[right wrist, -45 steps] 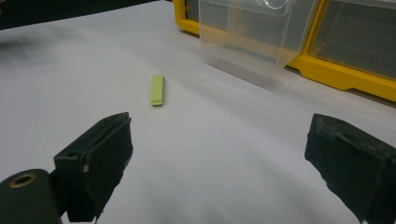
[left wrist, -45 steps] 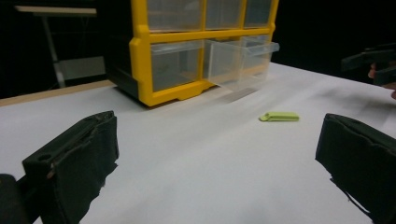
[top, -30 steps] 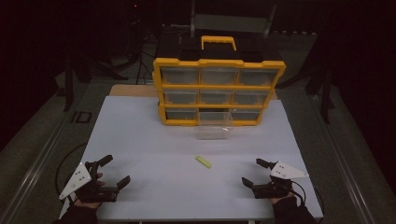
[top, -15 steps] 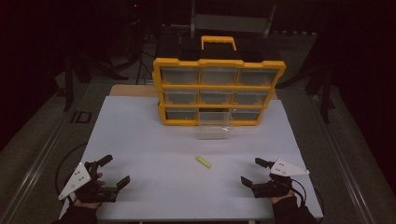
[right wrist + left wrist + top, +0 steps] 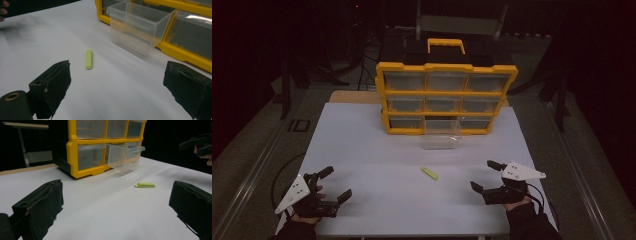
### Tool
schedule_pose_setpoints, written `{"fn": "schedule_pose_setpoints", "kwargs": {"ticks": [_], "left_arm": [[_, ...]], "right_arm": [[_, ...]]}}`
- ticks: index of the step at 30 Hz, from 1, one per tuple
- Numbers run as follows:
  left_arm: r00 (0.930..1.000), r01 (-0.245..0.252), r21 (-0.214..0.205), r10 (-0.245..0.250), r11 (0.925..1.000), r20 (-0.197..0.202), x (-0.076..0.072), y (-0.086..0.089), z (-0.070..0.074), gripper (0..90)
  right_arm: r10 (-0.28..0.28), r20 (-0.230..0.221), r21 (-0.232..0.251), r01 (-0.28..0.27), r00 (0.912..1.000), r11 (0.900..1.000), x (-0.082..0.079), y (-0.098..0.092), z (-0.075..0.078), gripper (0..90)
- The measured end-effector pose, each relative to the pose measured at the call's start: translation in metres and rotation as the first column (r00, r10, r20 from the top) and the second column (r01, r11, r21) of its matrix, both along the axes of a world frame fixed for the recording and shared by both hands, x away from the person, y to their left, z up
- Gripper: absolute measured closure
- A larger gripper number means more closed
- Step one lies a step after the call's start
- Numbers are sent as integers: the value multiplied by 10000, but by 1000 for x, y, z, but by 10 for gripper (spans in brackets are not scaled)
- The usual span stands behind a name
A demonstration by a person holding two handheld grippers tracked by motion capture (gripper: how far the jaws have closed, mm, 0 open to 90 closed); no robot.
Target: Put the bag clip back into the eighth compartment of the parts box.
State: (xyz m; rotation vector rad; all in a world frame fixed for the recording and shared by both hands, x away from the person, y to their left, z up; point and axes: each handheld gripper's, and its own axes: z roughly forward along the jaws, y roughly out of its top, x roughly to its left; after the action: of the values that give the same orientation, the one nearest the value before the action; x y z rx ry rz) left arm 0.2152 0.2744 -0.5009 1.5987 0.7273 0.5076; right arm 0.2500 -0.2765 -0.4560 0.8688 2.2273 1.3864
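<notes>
Resting at the frame's lower corners, left gripper (image 5: 329, 186) and right gripper (image 5: 486, 176) gape empty; green clip (image 5: 429, 173) at centre untouched, clear drawer (image 5: 441, 134) already pulled out above it, so handling seemingly not begun.

table (image 5: 362, 145): plain white
cabinet (image 5: 384, 95): yellow frame, black top, yellow handle
drawers (image 5: 442, 134): clear plastic, no tint
clip (image 5: 429, 173): light yellow-green, plain
left gripper (image 5: 335, 183): black, grey plate
right gripper (image 5: 482, 175): black, grey plate
surroundings: dark, perhaps black
</notes>
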Motion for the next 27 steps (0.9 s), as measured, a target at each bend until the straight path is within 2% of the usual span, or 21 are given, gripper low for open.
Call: {"fn": "schedule_pose_setpoints", "kwargs": {"ticks": [9, 10, 15, 27], "left_arm": [[10000, 21, -18, -21, 10000, 29, 0, 0, 1, 3], [10000, 32, -30, -32, 10000, 25, 0, 0, 1, 3], [10000, 25, -50, -24, 10000, 32, -1, 1, 1, 3], [10000, 57, -107, -56, 9999, 37, -1, 1, 1, 3]], "right_arm": [[571, -148, -75, -573, 9983, 9983, 7, 11, 9, 75], [539, -82, -290, -542, 9985, 9981, 8, 14, 11, 75], [654, -28, -185, -655, 9979, 9977, 13, 20, 16, 76], [968, 33, -542, -965, 9953, 9939, 29, 41, 27, 77]]}}
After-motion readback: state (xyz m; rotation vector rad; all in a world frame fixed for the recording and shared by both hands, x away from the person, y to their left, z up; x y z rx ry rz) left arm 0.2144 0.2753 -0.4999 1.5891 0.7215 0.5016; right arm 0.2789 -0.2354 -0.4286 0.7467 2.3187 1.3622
